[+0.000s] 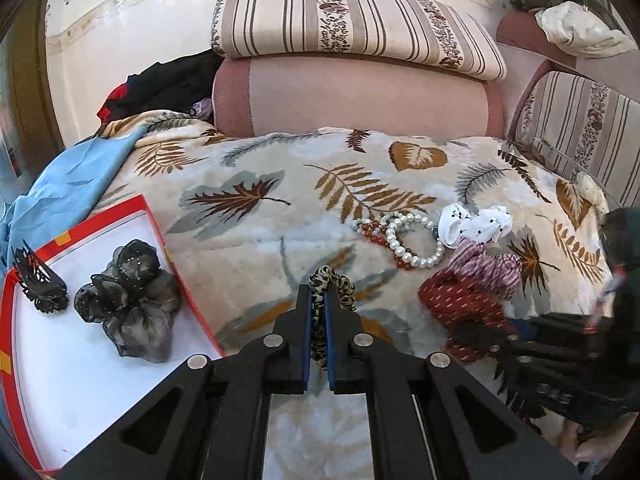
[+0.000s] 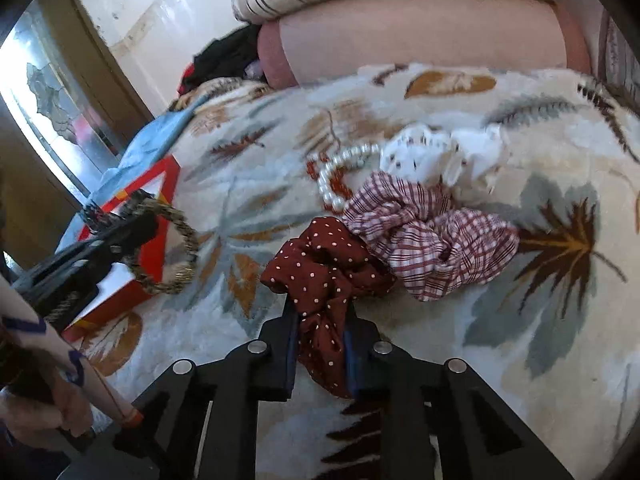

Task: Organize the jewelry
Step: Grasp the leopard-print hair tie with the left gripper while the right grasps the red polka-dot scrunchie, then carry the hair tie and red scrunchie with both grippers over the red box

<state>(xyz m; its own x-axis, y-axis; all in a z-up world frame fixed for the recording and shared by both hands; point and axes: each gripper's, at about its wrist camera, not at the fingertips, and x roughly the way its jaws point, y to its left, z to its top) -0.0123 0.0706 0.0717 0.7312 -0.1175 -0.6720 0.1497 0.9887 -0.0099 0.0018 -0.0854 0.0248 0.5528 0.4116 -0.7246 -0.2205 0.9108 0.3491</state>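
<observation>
My left gripper [image 1: 319, 294] is shut on a leopard-print scrunchie [image 1: 334, 286], held above the leaf-patterned blanket just right of the red-edged white box [image 1: 52, 356]. The scrunchie also shows in the right wrist view [image 2: 168, 248]. The box holds a black organza scrunchie [image 1: 132, 300] and a black claw clip [image 1: 36, 280]. My right gripper [image 2: 320, 312] is shut on a dark red dotted scrunchie [image 2: 320, 268], seen too in the left wrist view [image 1: 456, 300]. Beside it lie a plaid scrunchie [image 2: 424, 232], a white dotted scrunchie [image 2: 440, 152] and pearl and red bead strands [image 1: 404, 240].
The blanket [image 1: 260, 224] covers a bed or sofa. Pink and striped cushions [image 1: 352, 60] stand at the back. Blue cloth [image 1: 72, 184] and dark clothes [image 1: 168, 84] lie at the left. A door frame [image 2: 80, 80] shows at the far left.
</observation>
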